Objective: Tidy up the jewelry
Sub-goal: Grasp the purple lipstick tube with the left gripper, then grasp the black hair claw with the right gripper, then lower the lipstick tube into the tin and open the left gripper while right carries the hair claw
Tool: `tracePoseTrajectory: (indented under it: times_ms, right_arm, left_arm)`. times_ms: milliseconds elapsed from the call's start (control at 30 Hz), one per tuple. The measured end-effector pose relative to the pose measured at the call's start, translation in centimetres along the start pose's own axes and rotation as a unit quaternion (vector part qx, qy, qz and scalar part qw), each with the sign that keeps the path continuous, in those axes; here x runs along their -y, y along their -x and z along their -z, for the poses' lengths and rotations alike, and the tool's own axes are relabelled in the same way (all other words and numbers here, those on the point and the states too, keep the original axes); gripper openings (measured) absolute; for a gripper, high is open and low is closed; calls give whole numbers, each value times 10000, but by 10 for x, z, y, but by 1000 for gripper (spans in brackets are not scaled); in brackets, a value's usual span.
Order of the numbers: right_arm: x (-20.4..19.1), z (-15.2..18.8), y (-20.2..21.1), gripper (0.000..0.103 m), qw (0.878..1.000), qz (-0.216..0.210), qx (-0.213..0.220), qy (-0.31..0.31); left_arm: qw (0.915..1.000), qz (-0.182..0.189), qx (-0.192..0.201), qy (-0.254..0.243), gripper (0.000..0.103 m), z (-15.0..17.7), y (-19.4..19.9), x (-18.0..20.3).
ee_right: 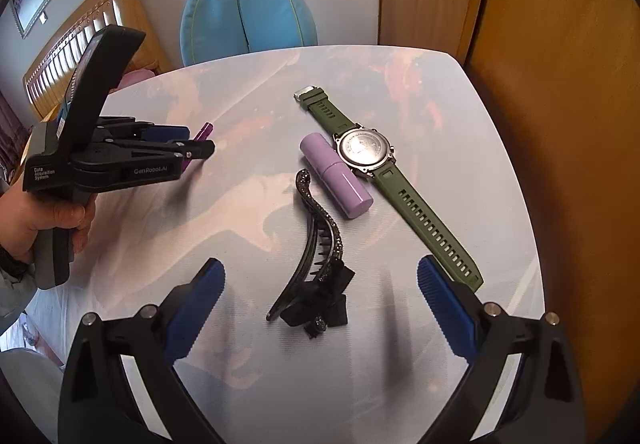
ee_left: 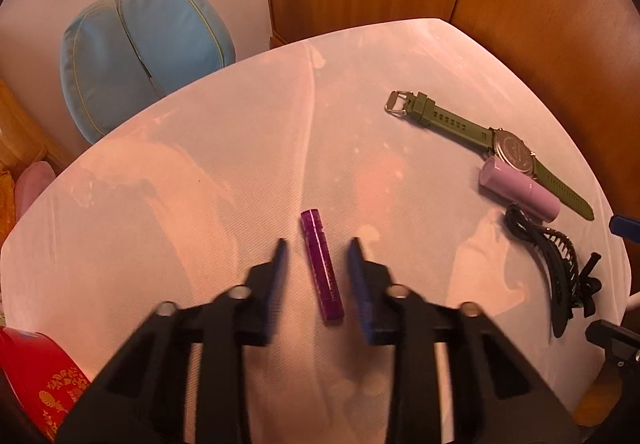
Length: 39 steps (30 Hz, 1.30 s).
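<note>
My left gripper (ee_left: 318, 244) flanked the purple tube (ee_left: 322, 264), pads not touching; it could roll away. Right gripper (ee_right: 320, 276) gaped wide.

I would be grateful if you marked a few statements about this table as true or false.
1. The watch has a green strap. True.
2. The lilac tube lies right beside the watch. True.
3. The right gripper is shut on the hair clip. False: its jaws stand open and the clip lies untouched on the table.
4. The purple tube stands upright. False: it lies flat, between the fingers of the left gripper.
5. A blue chair stands beyond the table. True.
</note>
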State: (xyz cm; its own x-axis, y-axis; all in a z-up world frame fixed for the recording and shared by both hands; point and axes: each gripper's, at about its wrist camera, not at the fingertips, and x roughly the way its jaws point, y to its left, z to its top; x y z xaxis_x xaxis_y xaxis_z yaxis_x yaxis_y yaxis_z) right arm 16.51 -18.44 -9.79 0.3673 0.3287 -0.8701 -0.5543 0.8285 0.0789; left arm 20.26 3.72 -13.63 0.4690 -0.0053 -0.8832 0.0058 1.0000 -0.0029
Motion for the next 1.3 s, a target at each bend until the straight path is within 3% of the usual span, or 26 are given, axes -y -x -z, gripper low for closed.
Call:
tracePoseTrajectory:
  times_ms: [100, 233, 367, 500, 667, 700, 733, 833, 1167, 1300]
  right_arm:
    - [4, -1, -5, 98, 9997, -125, -154, -119]
    - [7, -2, -5, 98, 9996, -119, -126, -205]
    - [11, -6, -9, 98, 9996, -67, -173, -227]
    - [9, -12, -22, 98, 9995, 98, -232, -191]
    - [3, -17, -37, 96, 9991, 244, -329, -113]
    - [1, -17, -40, 80, 9989, 269, -379, -71]
    - [-1, -16, -43, 53, 9984, 305, -472, -37]
    - [-2, -15, -45, 27, 9980, 232, -586, -5]
    - [-7, -13, -9, 25, 9995, 234, -186, 45]
    - [-12, -9, 15, 25, 9999, 52, 47, 79]
  left_arm:
    - [9998, 166, -19, 75, 10, 1, 1, -3]
    - [9948, 852, -151, 544, 10, 8, 8, -12]
    - [9937, 949, -118, 592, 10, 16, 28, -11]
    - [9968, 765, -5, 221, 10, 20, 45, -4]
    - [9971, 720, 102, 233, 10, 23, 55, -4]
    - [9971, 713, 101, 230, 10, 23, 54, -3]
    - [9972, 709, 90, 225, 10, 24, 54, -4]
    - [9972, 694, 61, 268, 10, 29, 55, -7]
    - [9975, 678, 185, 112, 10, 27, 75, 5]
    - [9968, 722, 332, 81, 10, 27, 93, 15]
